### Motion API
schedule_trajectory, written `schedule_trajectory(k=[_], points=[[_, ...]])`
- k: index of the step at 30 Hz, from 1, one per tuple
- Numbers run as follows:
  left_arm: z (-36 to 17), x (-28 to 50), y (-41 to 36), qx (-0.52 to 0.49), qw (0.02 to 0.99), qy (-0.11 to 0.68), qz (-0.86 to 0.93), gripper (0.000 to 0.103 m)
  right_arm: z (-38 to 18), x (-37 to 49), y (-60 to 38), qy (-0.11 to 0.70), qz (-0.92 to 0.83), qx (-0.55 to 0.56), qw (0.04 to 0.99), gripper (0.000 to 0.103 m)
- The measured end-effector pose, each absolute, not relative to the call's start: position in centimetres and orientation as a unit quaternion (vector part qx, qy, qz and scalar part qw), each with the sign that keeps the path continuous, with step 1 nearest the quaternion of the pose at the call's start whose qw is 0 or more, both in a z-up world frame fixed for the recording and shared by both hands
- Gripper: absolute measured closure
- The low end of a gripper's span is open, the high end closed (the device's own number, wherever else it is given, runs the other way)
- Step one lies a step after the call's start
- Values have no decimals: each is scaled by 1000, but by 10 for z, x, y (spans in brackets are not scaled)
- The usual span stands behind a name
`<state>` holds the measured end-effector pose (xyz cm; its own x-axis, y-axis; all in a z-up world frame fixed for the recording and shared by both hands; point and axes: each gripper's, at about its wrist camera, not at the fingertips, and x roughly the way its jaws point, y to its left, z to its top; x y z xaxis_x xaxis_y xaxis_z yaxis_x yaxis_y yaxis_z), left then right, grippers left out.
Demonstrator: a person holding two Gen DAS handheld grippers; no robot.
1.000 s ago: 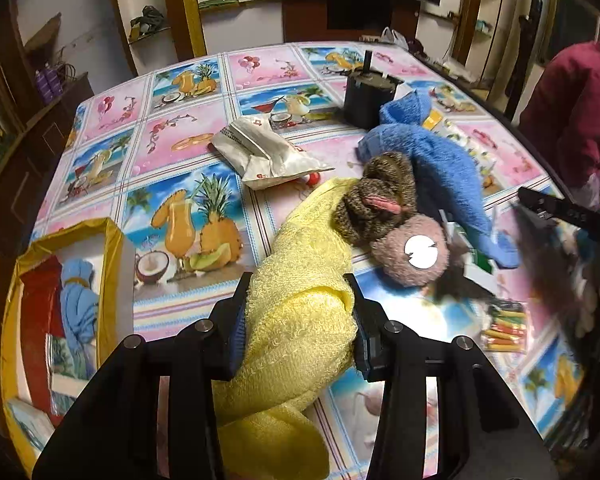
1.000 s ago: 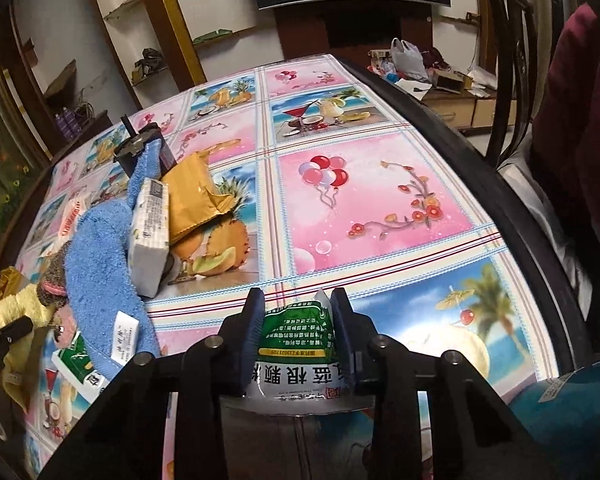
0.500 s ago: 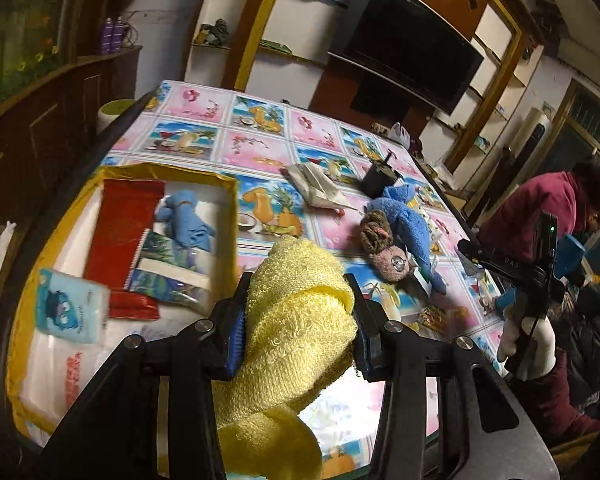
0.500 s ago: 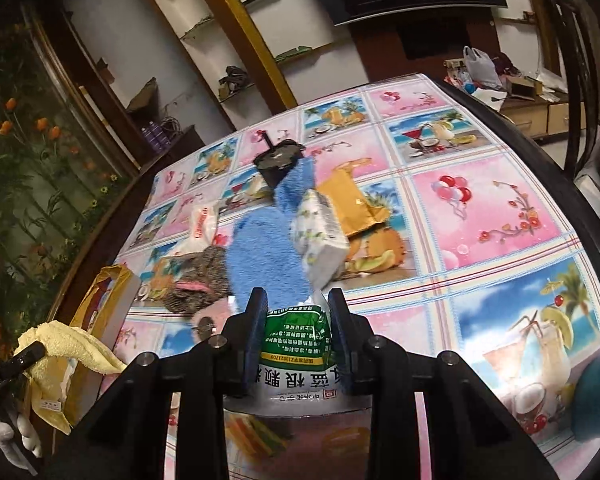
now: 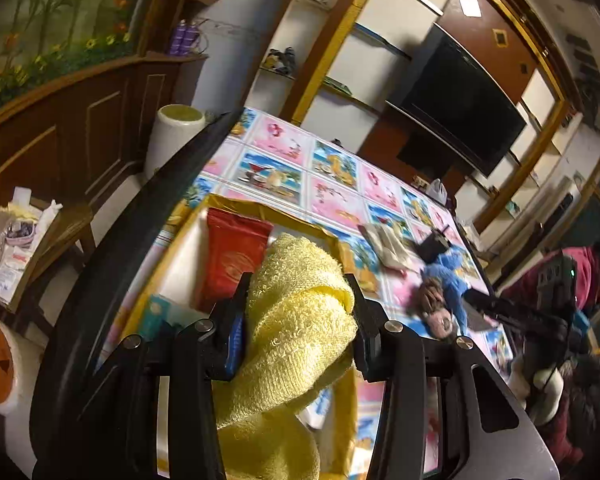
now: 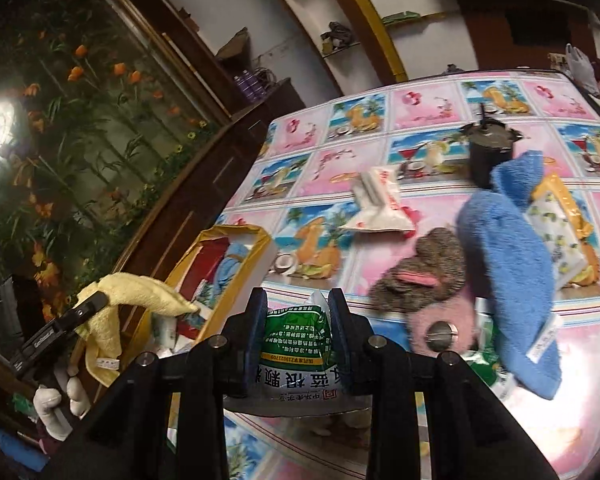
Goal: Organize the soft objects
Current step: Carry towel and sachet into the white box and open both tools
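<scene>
Yellow terry cloth, looped and thickly folded, is bulging between the pads of the left gripper, which is clamping the yellow towel partway closed; the cloth is hanging in the air above the near end of the gold-rimmed box. That box is sitting at the table's left edge, beside the dark curved table rim, and is already holding a glossy red packet and a blue cloth. Its near white floor is showing bare. The right gripper is pinching a crinkled green-and-white foil sachet with its jaws nearly closed, raised over the near side of the tablecloth, a slick printed sheet of pink and blue squares. On that cloth a fuzzy blue towel is lying against a brown plush toy, with a white plastic packet just beyond. Far squares are lying open.
</scene>
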<state>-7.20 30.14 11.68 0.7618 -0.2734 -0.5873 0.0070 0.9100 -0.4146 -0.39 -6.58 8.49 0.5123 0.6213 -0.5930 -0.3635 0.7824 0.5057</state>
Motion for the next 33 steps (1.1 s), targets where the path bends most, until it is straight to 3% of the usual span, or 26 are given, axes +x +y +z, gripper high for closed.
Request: schedule_trajectory(k=[14,21,27,33], points=[[57,37,370,-276,871,407,-8,59,77,41,83,435,348,79,827,72],[55,33,367,-295,861,413,-35,34,60,63,128,431,333,24,838,69],[73,17,362,-304,866,396,-41,32,54,73,122,432,324,52,840,55],[109,-25,332,-277,895,344,-64,32,71,66,57,413,300,115,852,55]])
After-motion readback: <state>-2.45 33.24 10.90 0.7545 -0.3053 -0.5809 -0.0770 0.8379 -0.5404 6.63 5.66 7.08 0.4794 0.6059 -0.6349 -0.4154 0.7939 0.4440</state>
